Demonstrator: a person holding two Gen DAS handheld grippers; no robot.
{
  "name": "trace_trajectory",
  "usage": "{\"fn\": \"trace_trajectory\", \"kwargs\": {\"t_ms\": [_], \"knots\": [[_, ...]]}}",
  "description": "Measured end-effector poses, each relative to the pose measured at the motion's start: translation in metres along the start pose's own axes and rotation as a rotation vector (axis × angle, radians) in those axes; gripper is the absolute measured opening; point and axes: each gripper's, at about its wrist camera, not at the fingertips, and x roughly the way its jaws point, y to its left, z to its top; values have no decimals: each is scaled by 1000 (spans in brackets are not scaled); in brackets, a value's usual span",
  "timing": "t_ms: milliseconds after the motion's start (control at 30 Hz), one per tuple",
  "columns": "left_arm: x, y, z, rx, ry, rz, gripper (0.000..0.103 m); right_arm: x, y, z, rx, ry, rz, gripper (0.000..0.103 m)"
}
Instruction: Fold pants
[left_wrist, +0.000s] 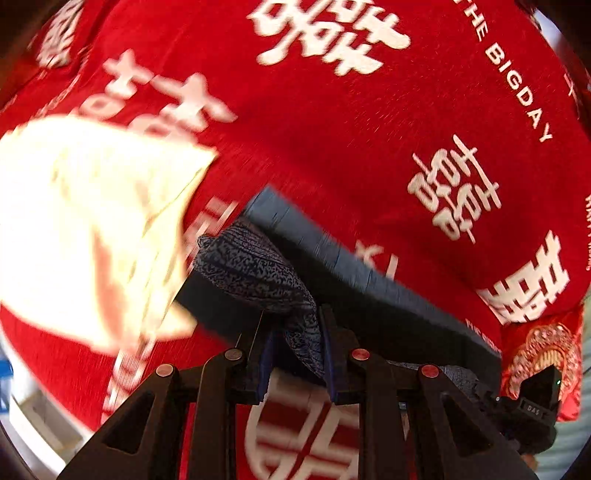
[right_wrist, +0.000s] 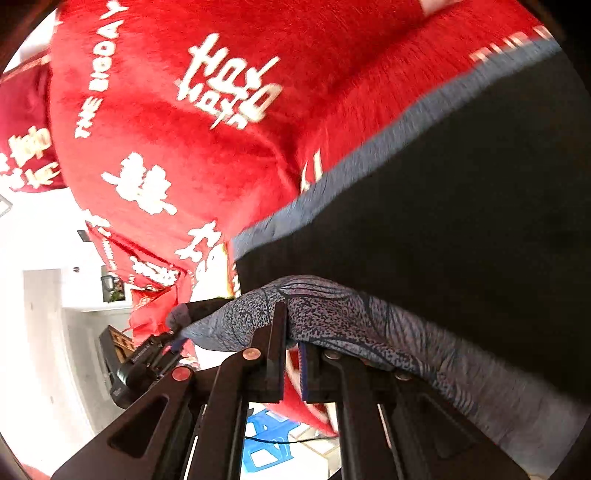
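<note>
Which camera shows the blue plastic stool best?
The right wrist view: the blue plastic stool shows on the floor below the right gripper, partly behind its fingers. The left wrist view shows no stool, only red bedding and pants.

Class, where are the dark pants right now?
The pants hang pinched in both views between the left gripper and right gripper, above the red blanket.
</note>
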Motion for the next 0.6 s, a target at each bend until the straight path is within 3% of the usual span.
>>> {"fn": "trace_trajectory", "kwargs": {"t_ms": [267,467,533,567,600], "knots": [[120,-29,60,60,50,155,24,64,-23,95,-41,120,-113,8],[157,-25,66,44,67,230,28,99,-35,128,-48,211,-175,11],[153,-28,67,53,83,239,28,95,-25,128,-77,281,-198,22],[149,-29,67,64,83,239,28,90,-14,126,-126,281,-211,39],[142,-29,67,77,75,243,38,82,3,121,-202,272,-226,62]]}}
